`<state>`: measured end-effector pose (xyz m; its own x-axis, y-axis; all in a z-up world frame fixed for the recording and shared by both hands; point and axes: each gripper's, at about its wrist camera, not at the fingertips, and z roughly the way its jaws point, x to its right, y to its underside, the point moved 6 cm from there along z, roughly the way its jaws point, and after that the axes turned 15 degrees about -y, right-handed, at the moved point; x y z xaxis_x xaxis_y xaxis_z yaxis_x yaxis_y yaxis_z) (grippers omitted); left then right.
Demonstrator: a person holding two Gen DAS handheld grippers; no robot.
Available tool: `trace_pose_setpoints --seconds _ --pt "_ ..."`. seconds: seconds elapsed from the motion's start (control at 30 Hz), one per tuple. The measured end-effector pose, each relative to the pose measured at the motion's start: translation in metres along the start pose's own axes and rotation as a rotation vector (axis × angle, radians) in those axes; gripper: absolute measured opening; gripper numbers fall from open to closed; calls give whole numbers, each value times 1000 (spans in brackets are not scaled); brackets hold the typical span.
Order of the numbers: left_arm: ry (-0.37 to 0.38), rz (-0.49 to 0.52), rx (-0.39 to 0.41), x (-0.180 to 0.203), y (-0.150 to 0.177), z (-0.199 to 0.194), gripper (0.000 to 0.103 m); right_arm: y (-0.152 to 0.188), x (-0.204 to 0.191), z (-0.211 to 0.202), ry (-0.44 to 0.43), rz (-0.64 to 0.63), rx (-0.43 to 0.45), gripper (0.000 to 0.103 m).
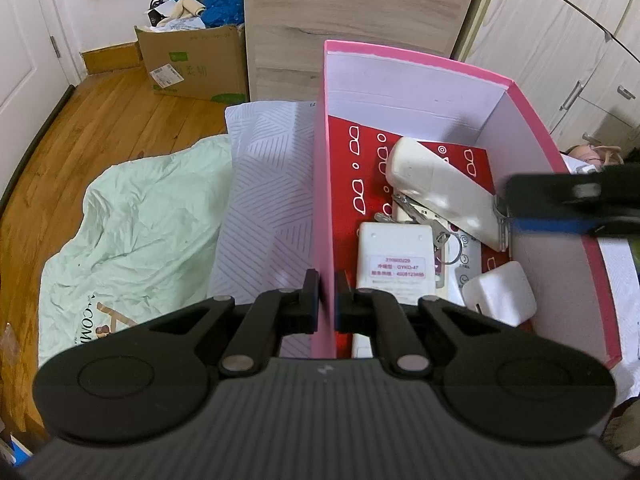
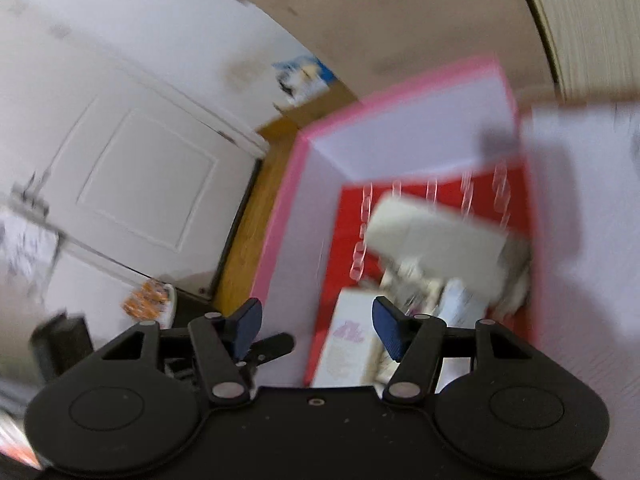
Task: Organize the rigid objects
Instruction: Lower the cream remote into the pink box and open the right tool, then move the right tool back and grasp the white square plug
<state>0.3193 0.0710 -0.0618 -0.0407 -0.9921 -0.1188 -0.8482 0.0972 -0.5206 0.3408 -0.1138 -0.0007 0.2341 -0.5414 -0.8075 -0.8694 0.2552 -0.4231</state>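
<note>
- The left gripper is seen clamped on the left wall of the pink box, one finger outside the wall and one inside, near the box's near corner.
- The right gripper is shown with its blue-padded fingers spread apart and nothing between them; it is held above the near end of the box, and the right wrist view is blurred.
- In the left wrist view the right gripper is seen entering from the right over the box's right wall, its tip just beside the end of a long white remote; whether it is touched cannot be told.
- That long white remote is seen lying tilted across the things beneath it, inside the box.
- A white remote with a pink label is seen lying flat at the near end of the box, just beside the left gripper's inner finger.
- A key ring is seen lying between the labelled remote and the long remote.
- A small white charger is seen against the right wall near the near end.
- The box floor is covered by a red sheet with white outlines.
- The box is set on a white striped pillow, with a pale green sheet to its left.
- A cardboard box is seen on the wooden floor beyond.
</note>
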Motion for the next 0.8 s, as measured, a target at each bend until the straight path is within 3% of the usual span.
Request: trace_pose_setpoints --seconds 0.1,0.2,0.5,0.63,0.8 --pt "-3 0 1 1 0 0 6 -4 -16 -35 116 -255 60 69" --pt "-5 0 4 2 0 0 6 -10 -15 -72 262 -392 173 69" --pt "-20 10 7 3 -1 0 6 -25 50 -144 416 -412 284 70" --pt "-21 11 8 4 -1 -1 6 -23 86 -136 463 -377 248 70" --pt "-18 8 7 4 -1 -1 6 -16 118 -125 520 -434 153 70"
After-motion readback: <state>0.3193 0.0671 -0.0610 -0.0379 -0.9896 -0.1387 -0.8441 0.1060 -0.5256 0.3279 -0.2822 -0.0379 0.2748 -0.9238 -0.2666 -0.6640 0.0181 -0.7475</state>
